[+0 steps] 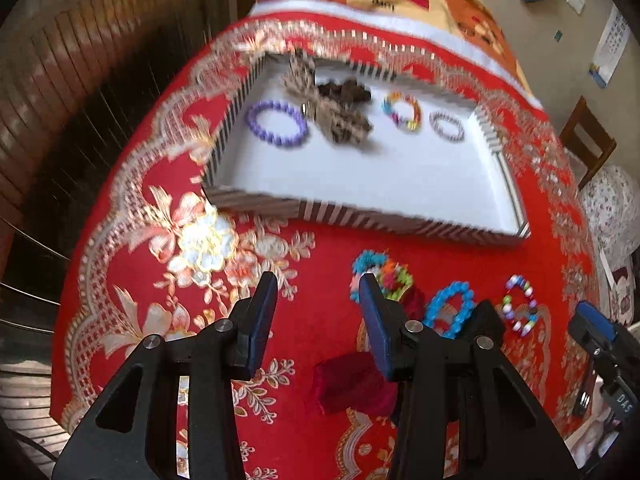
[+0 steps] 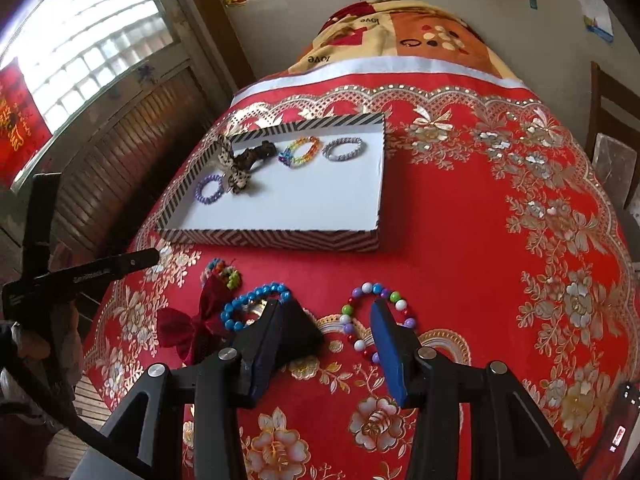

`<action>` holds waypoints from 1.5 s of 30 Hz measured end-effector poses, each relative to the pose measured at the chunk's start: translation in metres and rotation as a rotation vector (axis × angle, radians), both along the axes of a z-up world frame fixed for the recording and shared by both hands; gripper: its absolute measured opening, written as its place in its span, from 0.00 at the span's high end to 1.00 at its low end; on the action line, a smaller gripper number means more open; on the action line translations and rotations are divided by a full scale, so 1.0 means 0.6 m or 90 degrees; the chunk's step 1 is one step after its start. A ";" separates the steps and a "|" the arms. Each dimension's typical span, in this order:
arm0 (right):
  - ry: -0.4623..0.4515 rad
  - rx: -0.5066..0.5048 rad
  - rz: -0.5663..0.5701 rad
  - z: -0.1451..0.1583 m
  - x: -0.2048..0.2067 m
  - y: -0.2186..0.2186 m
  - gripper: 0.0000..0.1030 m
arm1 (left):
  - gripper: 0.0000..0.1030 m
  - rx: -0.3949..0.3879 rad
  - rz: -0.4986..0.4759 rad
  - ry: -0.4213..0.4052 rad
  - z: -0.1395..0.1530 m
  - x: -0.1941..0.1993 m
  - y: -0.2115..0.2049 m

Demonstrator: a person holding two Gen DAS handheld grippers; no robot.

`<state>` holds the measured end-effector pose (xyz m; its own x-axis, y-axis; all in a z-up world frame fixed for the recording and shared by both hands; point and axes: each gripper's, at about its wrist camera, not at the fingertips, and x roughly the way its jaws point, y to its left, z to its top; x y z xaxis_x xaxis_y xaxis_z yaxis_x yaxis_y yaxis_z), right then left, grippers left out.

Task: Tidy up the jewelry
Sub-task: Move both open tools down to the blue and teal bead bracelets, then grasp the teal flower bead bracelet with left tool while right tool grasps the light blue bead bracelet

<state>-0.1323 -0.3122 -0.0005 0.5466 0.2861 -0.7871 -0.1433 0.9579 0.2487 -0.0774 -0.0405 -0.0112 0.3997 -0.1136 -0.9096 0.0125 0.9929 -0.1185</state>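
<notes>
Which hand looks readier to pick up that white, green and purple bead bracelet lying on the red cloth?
Probably the right. The right gripper is open, with the multicolour bead bracelet right at its fingertips. The left gripper sits nearer the maroon bow.

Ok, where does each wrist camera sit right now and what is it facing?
Left wrist: on the left gripper, angled down at the red cloth and the tray; own open fingers show, right gripper at the edge.
Right wrist: on the right gripper, over the multicolour bead bracelet; own open fingers show.
Shared: tray, blue bracelet.
</notes>
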 end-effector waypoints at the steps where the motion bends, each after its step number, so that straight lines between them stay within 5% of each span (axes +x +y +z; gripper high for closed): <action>1: 0.003 0.000 0.004 -0.002 0.002 0.003 0.58 | 0.60 -0.006 -0.001 0.012 -0.009 0.003 0.001; 14: 0.055 -0.048 0.113 -0.062 0.090 0.106 0.58 | 0.60 0.008 -0.063 0.066 -0.062 0.056 -0.021; 22: 0.112 -0.120 0.154 -0.112 0.116 0.134 0.69 | 0.52 0.028 -0.133 0.077 -0.077 0.082 -0.045; 27: 0.097 -0.141 0.160 -0.124 0.115 0.134 0.77 | 0.49 0.030 -0.153 0.081 -0.083 0.097 -0.053; 32: 0.091 -0.114 0.151 -0.130 0.115 0.118 0.87 | 0.49 -0.015 -0.210 0.100 -0.078 0.093 -0.066; 45: 0.103 -0.096 0.150 -0.128 0.094 0.094 0.87 | 0.47 -0.011 -0.273 0.100 -0.081 0.088 -0.130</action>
